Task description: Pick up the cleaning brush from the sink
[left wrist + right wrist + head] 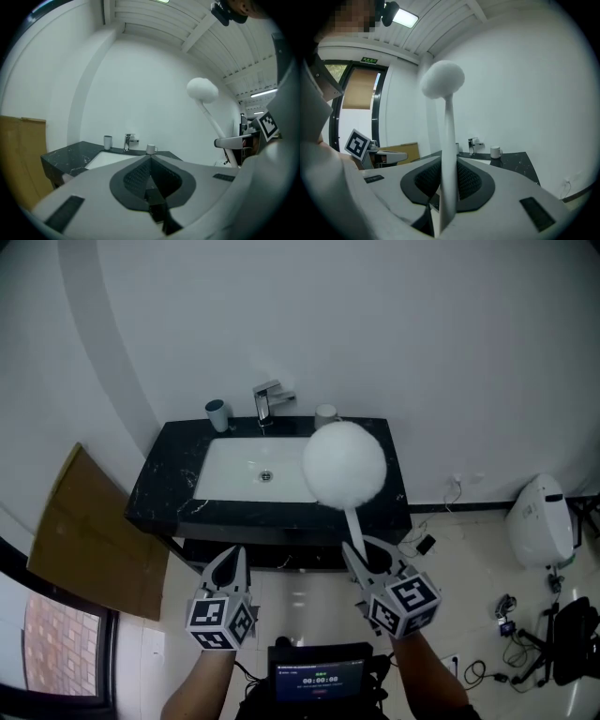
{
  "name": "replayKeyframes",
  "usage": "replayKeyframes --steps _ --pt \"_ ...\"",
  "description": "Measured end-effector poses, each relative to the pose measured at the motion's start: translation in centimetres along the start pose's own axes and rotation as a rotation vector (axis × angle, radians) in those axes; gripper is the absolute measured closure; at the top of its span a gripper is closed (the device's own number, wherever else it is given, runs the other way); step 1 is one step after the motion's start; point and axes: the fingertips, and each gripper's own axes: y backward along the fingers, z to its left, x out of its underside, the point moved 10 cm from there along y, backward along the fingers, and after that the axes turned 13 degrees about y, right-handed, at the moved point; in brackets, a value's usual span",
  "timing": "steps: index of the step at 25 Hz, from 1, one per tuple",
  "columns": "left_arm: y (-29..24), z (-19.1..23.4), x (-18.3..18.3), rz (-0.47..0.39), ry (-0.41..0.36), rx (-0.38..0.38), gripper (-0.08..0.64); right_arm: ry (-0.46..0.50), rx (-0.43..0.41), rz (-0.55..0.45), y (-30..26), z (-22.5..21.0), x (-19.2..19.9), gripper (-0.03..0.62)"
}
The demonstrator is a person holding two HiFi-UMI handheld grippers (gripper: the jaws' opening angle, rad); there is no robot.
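The cleaning brush has a round white fluffy head and a thin white handle. My right gripper is shut on that handle, and the brush stands up in the air in front of the sink. In the right gripper view the handle runs up between the jaws to the head. My left gripper is beside it, shut and holding nothing, its jaws meeting in the left gripper view. That view also shows the brush head at the upper right. Both grippers hang over the floor, well short of the black counter.
A chrome faucet, a grey cup and a white mug stand at the counter's back edge. A brown board leans at the left. A white appliance and cables lie on the floor at the right. A small screen sits below the grippers.
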Motion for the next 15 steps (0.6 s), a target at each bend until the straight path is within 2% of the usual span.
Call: replayKeyframes --steps 3,10,15 --pt "2.1 -0.8 -0.1 0.004 -0.001 -0.004 0.549 -0.029 0.022 -0.008 1.8 0.8 0.6 0.54" --pt "5.5 -0.7 -0.7 0.029 -0.013 0.072 0.549 -0.03 0.102 -0.005 3.5 3.7 -0.2 0.54" --pt "6.8 0.6 -2.0 -0.006 -0.023 0.103 0.549 -0.025 0.144 -0.008 3.8 5.5 -0.8 0.54"
